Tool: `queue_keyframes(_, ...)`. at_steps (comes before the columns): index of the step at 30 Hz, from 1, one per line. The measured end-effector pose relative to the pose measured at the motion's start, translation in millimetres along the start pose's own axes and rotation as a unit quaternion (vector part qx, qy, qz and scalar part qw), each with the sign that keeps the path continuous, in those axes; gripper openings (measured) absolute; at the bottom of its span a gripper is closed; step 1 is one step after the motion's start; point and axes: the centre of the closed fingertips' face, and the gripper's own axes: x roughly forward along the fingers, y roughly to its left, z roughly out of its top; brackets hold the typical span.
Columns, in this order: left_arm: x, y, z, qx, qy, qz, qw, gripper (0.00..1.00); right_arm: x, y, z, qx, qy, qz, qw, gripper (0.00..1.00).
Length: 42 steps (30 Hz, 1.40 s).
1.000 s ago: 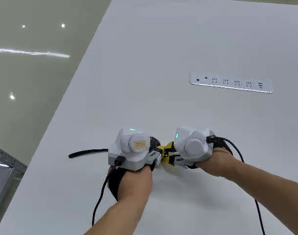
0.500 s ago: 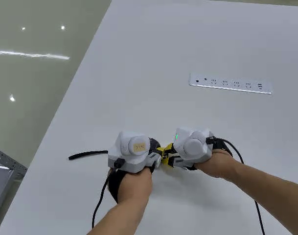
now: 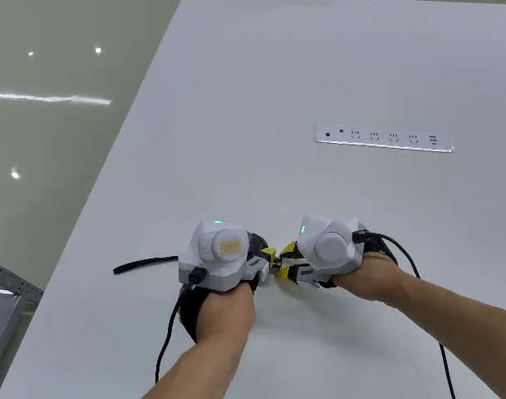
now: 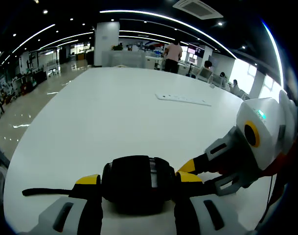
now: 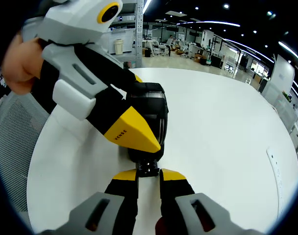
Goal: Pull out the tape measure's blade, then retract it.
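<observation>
Wide white table (image 3: 236, 100), plenty of bare surface, with a power strip (image 3: 383, 138) lying well away on the far side, so nothing stands in the path of a long pull. Down at the near edge the two claws meet nose to nose. The left gripper (image 4: 137, 177) has its jaws clamped on either flank of the tape measure (image 5: 152, 110), a black case standing on the tabletop. That looks like the anchor hold, there to stop the case sliding when the blade runs out. The right gripper (image 5: 149, 174) comes in from the opposite side, jaws drawn close together and pinching the blade tip (image 5: 148, 169) right at the mouth of the case. No blade shows between them yet, so I'd call this the very start of the pull. A black strap (image 4: 41, 192) trails off the case to the left, flat on the table, clear of both claws.
</observation>
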Motion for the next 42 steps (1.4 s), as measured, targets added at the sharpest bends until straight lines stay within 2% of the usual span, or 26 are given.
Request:
queue_keyframes(20, 1.7, 0.1, 0.4, 0.000, 0.004, 0.000, 1.0000, 0.55, 3.2, -0.6, 2.9, -0.008, -0.011, 0.008, 0.9999, 0.13)
queue_keyframes(42, 2.4, 1.4, 1.3, -0.001, 0.006, 0.000, 1.0000, 0.55, 5.4, -0.5, 6.7, -0.013, -0.009, 0.012, 0.9998, 0.13)
